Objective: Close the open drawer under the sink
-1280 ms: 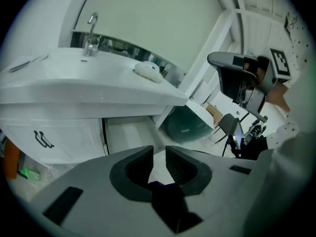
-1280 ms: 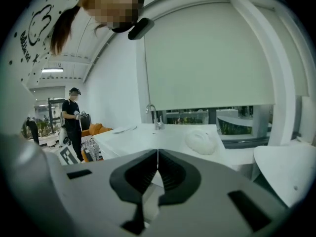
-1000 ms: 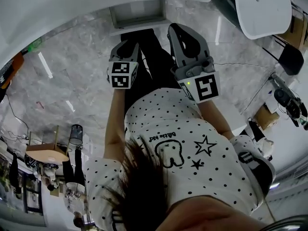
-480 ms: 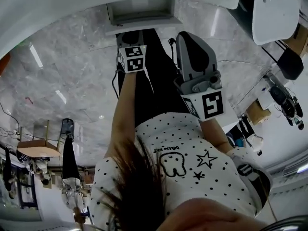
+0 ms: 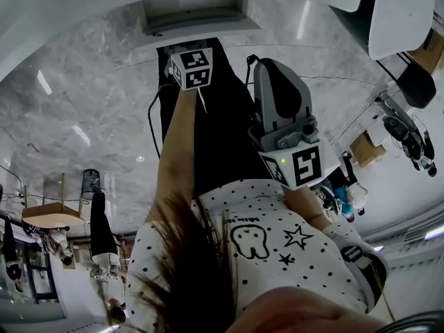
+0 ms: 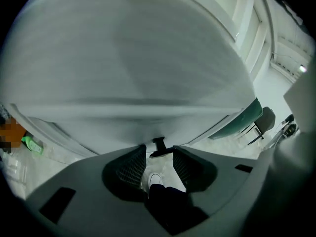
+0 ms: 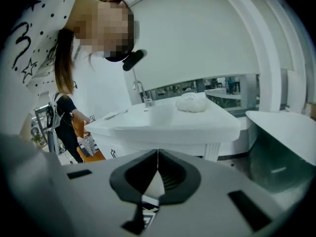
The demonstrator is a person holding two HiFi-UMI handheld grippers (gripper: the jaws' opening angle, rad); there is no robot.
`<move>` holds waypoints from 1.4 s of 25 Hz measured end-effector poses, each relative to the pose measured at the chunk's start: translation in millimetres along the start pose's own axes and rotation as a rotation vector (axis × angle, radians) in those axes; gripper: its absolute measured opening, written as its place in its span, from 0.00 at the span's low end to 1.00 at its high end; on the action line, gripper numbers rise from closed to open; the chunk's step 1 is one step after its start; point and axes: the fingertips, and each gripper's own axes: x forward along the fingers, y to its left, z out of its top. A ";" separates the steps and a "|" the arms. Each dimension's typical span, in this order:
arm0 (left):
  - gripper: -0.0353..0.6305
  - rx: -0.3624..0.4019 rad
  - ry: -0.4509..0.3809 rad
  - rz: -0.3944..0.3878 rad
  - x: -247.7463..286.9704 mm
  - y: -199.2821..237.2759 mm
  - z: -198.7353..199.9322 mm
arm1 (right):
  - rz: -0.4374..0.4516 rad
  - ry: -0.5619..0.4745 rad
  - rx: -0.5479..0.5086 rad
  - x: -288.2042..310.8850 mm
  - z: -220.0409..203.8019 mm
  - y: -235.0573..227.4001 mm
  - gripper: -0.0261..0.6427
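Left gripper — ribbed dark pads just opening wide, nothing between — points at the boxy white drawer; right gripper tips pressed together, empty.

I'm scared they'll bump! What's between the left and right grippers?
The person's dark trouser legs, in the head view. The left gripper has just been opening its jaws, nothing between them; the right gripper is shut.

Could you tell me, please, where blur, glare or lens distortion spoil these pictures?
Head view: strong fisheye bends the marble floor, which carries streaks of ceiling-light glare. Left gripper view: the large white surface close ahead is smeared by blur; corners are dark. Right gripper view: the sink counter is sharp, though the wide lens curves its surroundings.
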 end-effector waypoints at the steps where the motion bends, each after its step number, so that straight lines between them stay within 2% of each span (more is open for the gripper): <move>1: 0.30 -0.001 0.006 -0.002 2.4 -0.8 -0.2 | -0.005 -0.002 0.005 -1.4 0.2 -2.3 0.06; 4: 0.27 0.020 0.011 -0.006 3.3 -2.9 1.8 | -0.013 -0.007 0.015 -3.5 1.5 -6.8 0.06; 18: 0.26 0.022 0.020 0.004 2.1 0.9 4.0 | -0.021 -0.002 0.044 -7.8 -4.9 -15.8 0.06; 35: 0.26 0.020 -0.021 0.041 22.2 7.3 45.4 | -0.010 0.008 0.050 -1.5 0.2 -38.1 0.06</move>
